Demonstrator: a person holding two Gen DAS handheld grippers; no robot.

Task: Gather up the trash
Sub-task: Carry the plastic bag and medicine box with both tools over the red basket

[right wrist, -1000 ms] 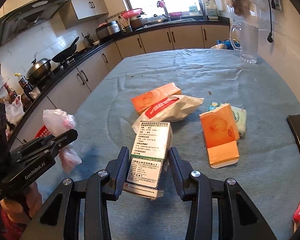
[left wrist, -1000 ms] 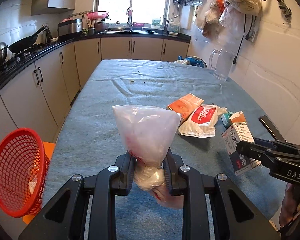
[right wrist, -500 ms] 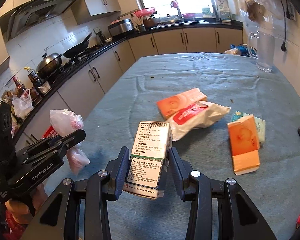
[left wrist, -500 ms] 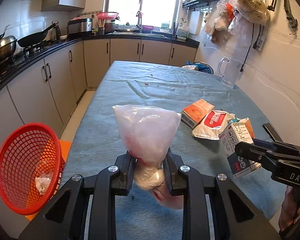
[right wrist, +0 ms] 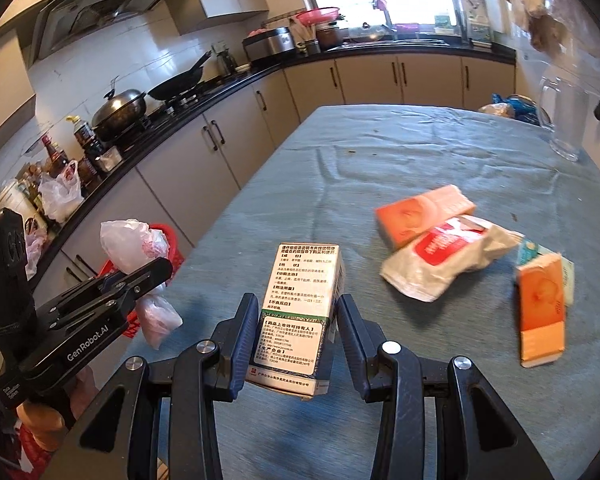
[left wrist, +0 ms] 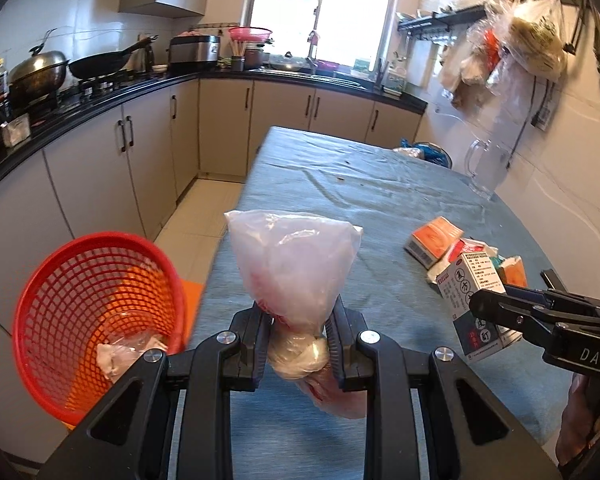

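both tongs are loaded: the left tongs [left wrist: 298, 350] are clamped on the knotted neck of a translucent white plastic bag with pink contents [left wrist: 292, 264], and the right tongs [right wrist: 298, 340] are clamped on the sides of a white printed cardboard medicine box [right wrist: 300, 312]. both items hang clear above the blue-grey cloth-covered table [left wrist: 364, 184]. the red plastic mesh basket [left wrist: 88, 320] sits off the table's left edge, tilted toward the camera, with a crumpled clear wrapper [left wrist: 128, 354] already inside.

to do this step well, the person should probably carry the bag fully over the basket's open mouth before letting go, since a light bag dropped at the rim may slide out; the box can follow once the left tongs clear the opening.

compared with the earlier frames, both views have swung left: the basket looms larger and nearer, and the orange cartons [right wrist: 424, 214] and red-and-white pouch [right wrist: 446, 260] on the table have drifted rightward. the grips are unchanged.
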